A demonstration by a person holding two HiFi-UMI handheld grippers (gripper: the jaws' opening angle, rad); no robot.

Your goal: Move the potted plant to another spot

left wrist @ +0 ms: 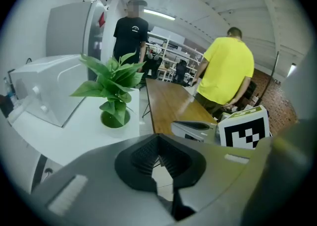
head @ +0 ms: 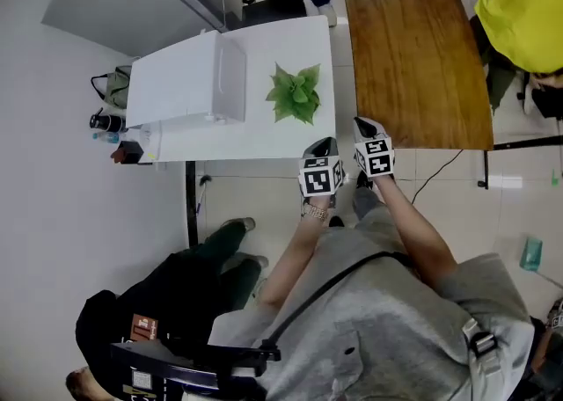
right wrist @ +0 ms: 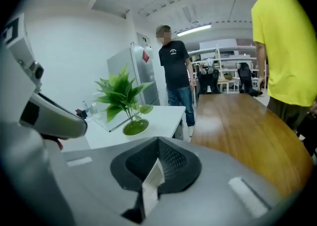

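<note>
Approach step: both claws short of the plant, nothing lifted yet.
Left claw (left wrist: pixel 158 156) clenched, empty; right claw (right wrist: pixel 158 163) clenched too, white slip (right wrist: pixel 151 186) showing at its seam; both hang off the near edge of the white surface (head: pixel 264 140); potted plant (head: pixel 295 93) stands upright on it, beside a white box (head: pixel 189 78), untouched; next, prob.: release a claw, reach fwd, close on the pot low under the leaves w/o tipping.
</note>
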